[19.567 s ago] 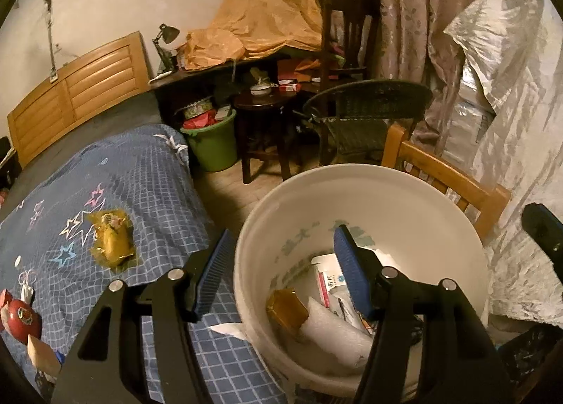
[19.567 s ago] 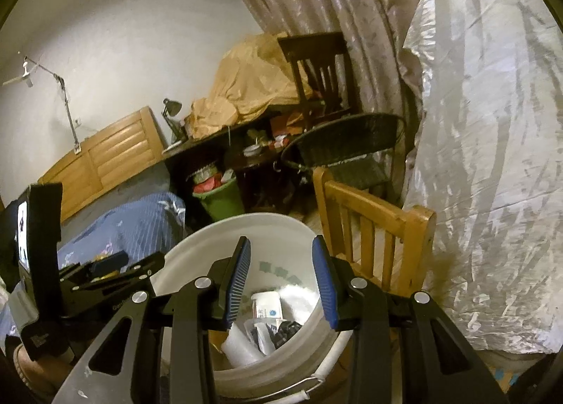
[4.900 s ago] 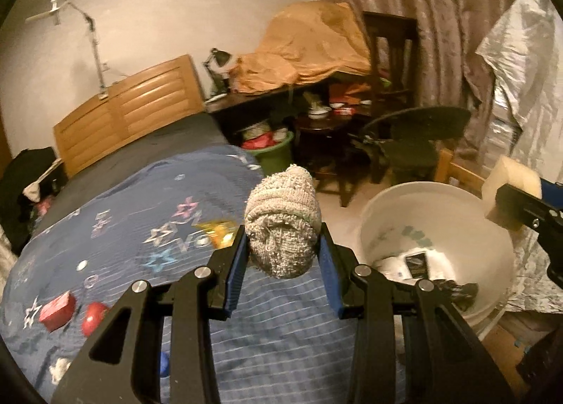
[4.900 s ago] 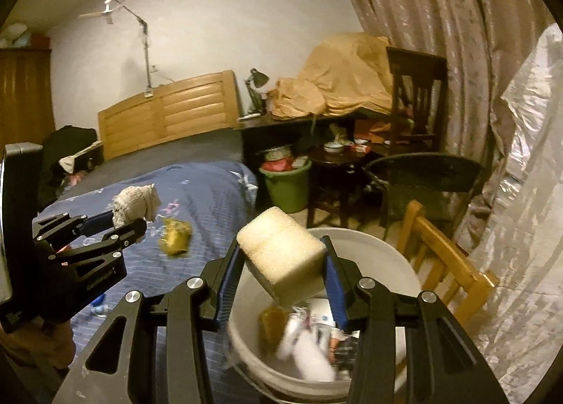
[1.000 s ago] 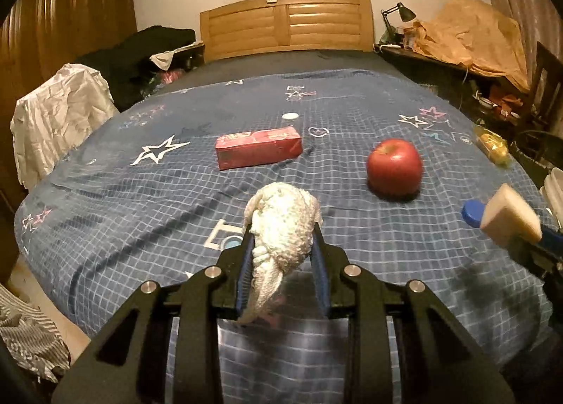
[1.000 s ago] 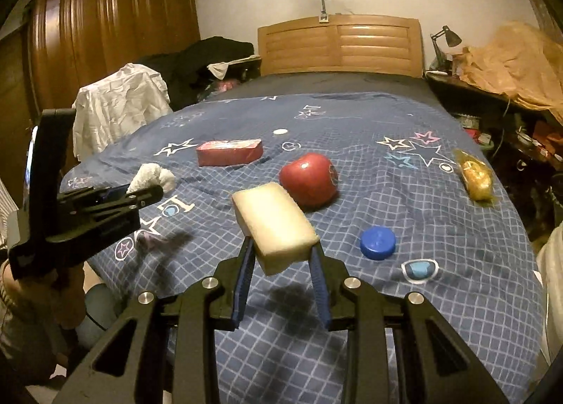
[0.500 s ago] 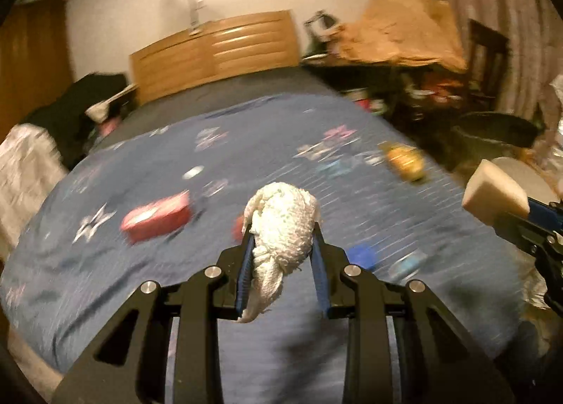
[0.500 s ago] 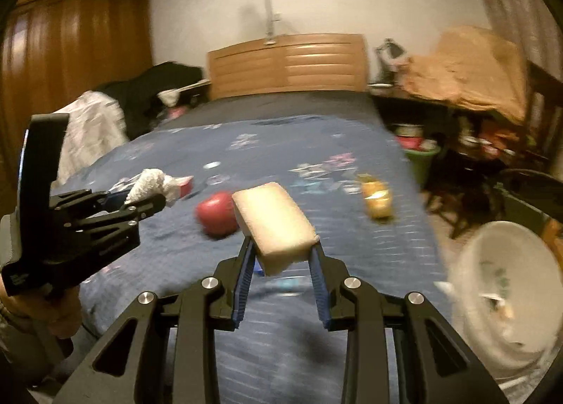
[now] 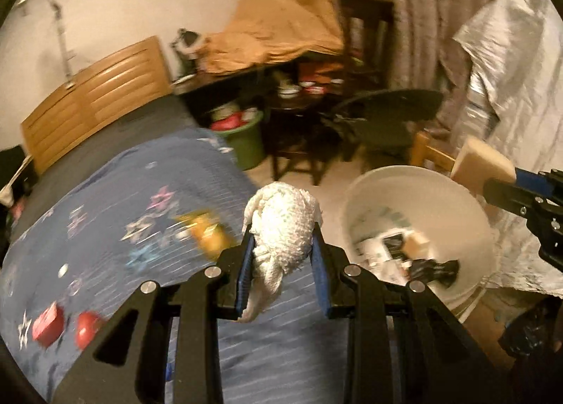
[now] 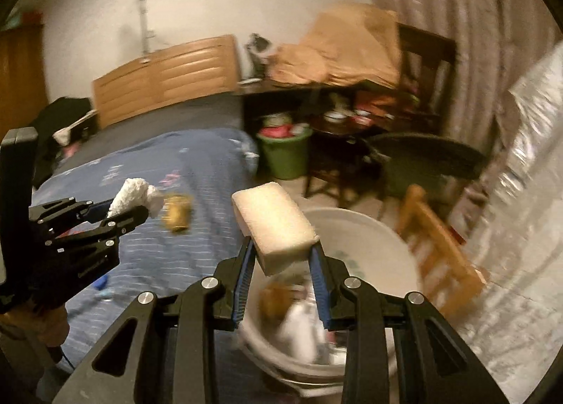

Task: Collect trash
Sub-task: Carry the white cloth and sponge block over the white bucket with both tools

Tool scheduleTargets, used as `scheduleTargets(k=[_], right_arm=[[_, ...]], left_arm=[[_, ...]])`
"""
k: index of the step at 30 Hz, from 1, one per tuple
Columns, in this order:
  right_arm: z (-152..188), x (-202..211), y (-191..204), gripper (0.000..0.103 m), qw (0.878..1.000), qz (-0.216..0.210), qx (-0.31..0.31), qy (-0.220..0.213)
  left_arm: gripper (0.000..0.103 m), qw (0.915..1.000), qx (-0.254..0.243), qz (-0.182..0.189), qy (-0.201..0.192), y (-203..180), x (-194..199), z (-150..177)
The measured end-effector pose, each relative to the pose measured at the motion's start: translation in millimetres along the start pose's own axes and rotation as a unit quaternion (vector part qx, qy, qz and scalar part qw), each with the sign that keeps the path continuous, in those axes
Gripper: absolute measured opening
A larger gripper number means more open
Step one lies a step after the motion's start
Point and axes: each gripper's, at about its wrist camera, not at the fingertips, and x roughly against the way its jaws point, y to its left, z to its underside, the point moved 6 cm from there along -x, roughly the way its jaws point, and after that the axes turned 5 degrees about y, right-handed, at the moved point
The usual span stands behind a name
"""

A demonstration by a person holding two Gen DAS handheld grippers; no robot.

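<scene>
My left gripper is shut on a crumpled white cloth and holds it above the blue bedspread, left of the white trash bucket. My right gripper is shut on a pale sponge block over the near rim of the bucket, which holds several pieces of trash. The sponge also shows at the right of the left wrist view. The cloth also shows at the left of the right wrist view.
A yellow wrapper, a red apple and a red box lie on the bed. A wooden chair, a dark chair, a green bin and a silver cover stand around the bucket.
Both grippers have swung right from the bed toward the bucket, still holding the cloth and the sponge. The bucket is now in full view beneath the right gripper.
</scene>
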Motion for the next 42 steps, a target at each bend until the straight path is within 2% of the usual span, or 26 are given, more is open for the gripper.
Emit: scheduleTargets(k=[5,12,19,36,38,39,42], right_arm=[[6.5,-21.5,-60.9,0.033,0.999,0.023,-0.026,0.021],[15.3,-47.2,-100.5,0.033,0.998,0.026,-0.038,0.043],[25.5,-57.6,-92.7,0.033,0.997,0.018,-0.043,0.053],[20.6,-66.3,-75.7,0.033,0.998,0.011,-0.03,0.049],[20.3,-67.5,-75.6,0.043,0.998,0.015,-0.029,0.05],[20.2,-67.0,-76.6,0.054,0.998,0.018,-0.031,0.044],[22.1,-67.8,-80.5,0.056,0.998,0.022,-0.039,0.043]], left_arm=[[0.028,0.9992,-0.022,0.022,0.026,-40.5,-40.2,-14.3],[0.028,0.9952,-0.062,0.047,0.06,-86.1,-72.8,-18.4],[0.028,0.9934,-0.073,0.049,0.074,-102.0,-84.7,-11.6],[0.029,0.9934,-0.074,0.046,0.075,-103.3,-86.9,-11.5],[0.031,0.9937,-0.071,0.044,0.074,-102.6,-87.4,-11.9],[0.032,0.9938,-0.071,0.044,0.074,-102.4,-87.7,-11.7],[0.064,0.9939,-0.071,0.035,0.077,-102.1,-89.9,-10.7]])
